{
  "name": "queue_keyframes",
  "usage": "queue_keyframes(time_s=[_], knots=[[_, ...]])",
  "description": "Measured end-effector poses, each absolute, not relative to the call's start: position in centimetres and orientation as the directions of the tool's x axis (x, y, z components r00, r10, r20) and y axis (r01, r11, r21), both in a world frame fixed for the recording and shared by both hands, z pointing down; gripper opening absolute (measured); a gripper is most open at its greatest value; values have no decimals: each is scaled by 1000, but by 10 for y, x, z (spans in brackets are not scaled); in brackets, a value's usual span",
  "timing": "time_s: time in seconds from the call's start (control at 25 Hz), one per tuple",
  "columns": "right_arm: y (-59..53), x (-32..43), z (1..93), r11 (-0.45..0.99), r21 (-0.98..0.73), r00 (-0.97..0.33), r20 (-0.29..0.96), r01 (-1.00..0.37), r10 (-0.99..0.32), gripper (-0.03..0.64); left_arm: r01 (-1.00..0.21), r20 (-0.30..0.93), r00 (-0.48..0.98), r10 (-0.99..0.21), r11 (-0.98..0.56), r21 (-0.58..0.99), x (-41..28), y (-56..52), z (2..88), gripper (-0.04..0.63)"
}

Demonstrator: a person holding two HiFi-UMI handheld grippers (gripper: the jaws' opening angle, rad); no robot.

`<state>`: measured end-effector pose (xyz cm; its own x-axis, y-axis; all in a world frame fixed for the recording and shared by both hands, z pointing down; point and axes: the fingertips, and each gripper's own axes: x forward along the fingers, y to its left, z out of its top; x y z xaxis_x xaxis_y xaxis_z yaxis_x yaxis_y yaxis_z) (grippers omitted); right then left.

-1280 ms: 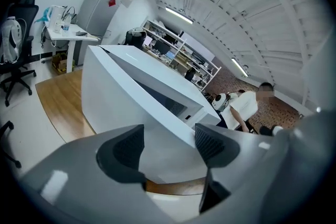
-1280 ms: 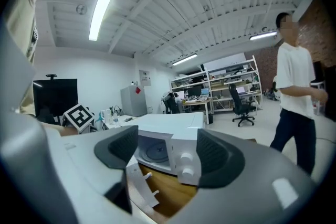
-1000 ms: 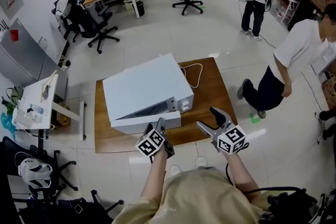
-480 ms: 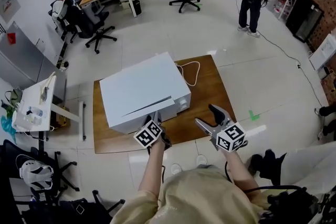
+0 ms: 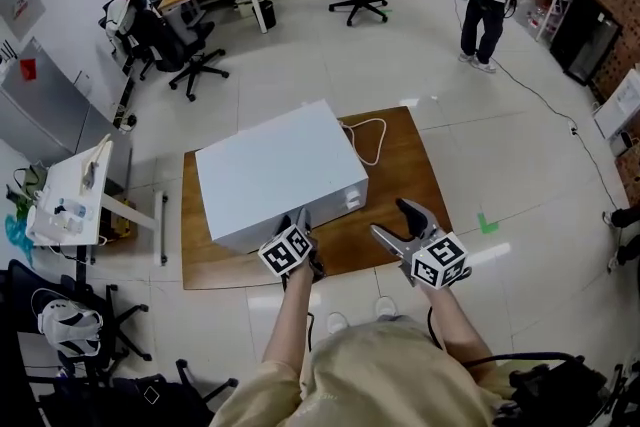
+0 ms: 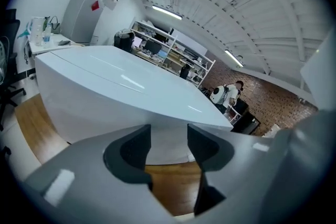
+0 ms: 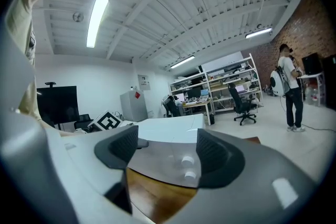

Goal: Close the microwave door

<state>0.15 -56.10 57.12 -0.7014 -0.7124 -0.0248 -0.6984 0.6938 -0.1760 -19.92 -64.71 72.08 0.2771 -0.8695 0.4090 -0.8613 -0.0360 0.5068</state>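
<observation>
Two grippers, one microwave (image 5: 280,177) on its wooden board (image 5: 400,175), door seemingly flush.
The left gripper (image 5: 300,218), jaws together and empty, sits at the microwave's 6 o'clock edge. The right gripper (image 5: 395,220), at the left's 3 o'clock, hangs spread and empty. A square, firm push should seat the latch. The door face and any contact are hidden.

The white box-shaped microwave (image 5: 275,177) has a smooth, faintly glossy shell; the brown wooden counter (image 5: 405,177) looks smooth.
</observation>
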Motion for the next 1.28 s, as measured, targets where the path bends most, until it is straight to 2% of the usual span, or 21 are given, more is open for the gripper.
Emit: queue_keyframes(time_s=[0.2, 0.4, 0.48, 0.56, 0.8, 0.92, 1.08, 1.28], knots=[[-557, -2, 573, 723, -176, -730, -35, -668, -683, 337, -838, 263, 404, -876, -239, 491, -189, -631, 696, 225], [-560, 8, 579, 746, -175, -743, -95, -642, -662, 336, -882, 82, 413, -907, -376, 284, -179, -597, 643, 242], [-560, 13, 562, 748, -170, -730, -165, -642, -664, 336, -914, 34, 374, -927, -362, 186, -184, -580, 622, 293], [-562, 18, 543, 748, -141, -715, -222, -649, -663, 336, -945, -31, 312, -950, -314, 93, -189, -564, 595, 313], [-569, 25, 527, 712, -21, -683, -261, -702, -682, 334, -982, -199, 169, -965, -148, -114, -185, -524, 541, 319], [-570, 21, 527, 721, 18, -700, -257, -693, -666, 334, -988, -224, 123, -967, -98, -119, -185, -518, 542, 319], [-568, 5, 537, 745, 41, -731, -234, -666, -641, 330, -992, -193, 91, -977, -72, -106, -192, -516, 566, 319], [-568, -3, 543, 755, 43, -744, -216, -655, -633, 330, -993, -232, 100, -968, -83, -82, -189, -506, 552, 318]])
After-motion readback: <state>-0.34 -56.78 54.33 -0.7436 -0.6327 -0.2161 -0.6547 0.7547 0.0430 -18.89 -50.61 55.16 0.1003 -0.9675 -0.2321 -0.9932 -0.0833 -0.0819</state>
